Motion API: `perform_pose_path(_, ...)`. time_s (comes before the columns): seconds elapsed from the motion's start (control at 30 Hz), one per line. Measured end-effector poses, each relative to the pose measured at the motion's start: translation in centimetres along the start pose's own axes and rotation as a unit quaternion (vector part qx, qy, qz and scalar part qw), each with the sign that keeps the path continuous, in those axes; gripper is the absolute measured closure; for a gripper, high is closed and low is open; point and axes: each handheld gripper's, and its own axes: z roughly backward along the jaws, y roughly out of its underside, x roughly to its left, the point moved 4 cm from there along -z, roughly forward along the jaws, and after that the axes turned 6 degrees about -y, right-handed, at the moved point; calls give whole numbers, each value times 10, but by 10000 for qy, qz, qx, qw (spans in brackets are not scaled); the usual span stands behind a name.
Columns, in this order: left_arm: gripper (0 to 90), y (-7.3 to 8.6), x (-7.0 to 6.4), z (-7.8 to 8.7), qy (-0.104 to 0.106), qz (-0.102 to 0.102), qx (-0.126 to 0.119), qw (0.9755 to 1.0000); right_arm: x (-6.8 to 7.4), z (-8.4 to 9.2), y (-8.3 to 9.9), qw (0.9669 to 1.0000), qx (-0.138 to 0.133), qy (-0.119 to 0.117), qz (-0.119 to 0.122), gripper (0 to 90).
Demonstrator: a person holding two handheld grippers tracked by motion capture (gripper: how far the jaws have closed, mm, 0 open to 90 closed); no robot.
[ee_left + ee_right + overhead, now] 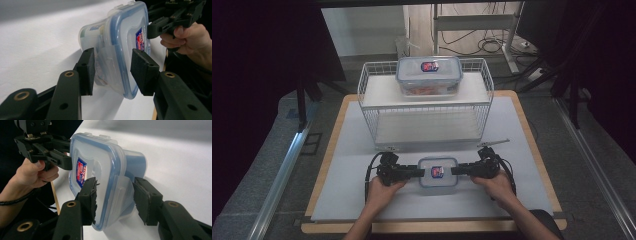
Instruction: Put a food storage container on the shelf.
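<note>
Now the left gripper [421,172] clamps the left end of the box [438,172], jaws half closed over lid and base; the box hangs between both grippers just above the worktop [347,165], and the right gripper [455,170] pinches its right end likewise

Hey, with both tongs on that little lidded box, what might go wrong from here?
Each tongs bites just one short end of the small container, left tongs and right tongs, so an uneven lift could tilt it or let it slip out. Pinching at the lid flaps might unclip the lid. The wire rack stands close behind, so a hasty lift could knock it.
</note>
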Motion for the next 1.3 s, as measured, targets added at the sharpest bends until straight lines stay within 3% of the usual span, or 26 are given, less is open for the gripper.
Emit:
perform_pose_path(0.4, 567, -4, -4, -1, -5, -40, -79, 10000, 1, 5, 0, 9999, -114, 67, -25, 548)
perform_pose_path(0.63, 570, -15, -8, 9, -6, -93, -189, 9998, 7, 8, -7, 9997, -241, -15, 24, 555)
perform_pose_path(0.93, 570, -39, -17, 32, -70, -307, -440, 9985, 27, 16, -32, 9984, -435, -81, 340, 561)
perform_pose_path(1.3, 570, -94, -38, 73, -173, -593, -796, 9949, 65, 35, -89, 9943, -670, -48, 833, 561)
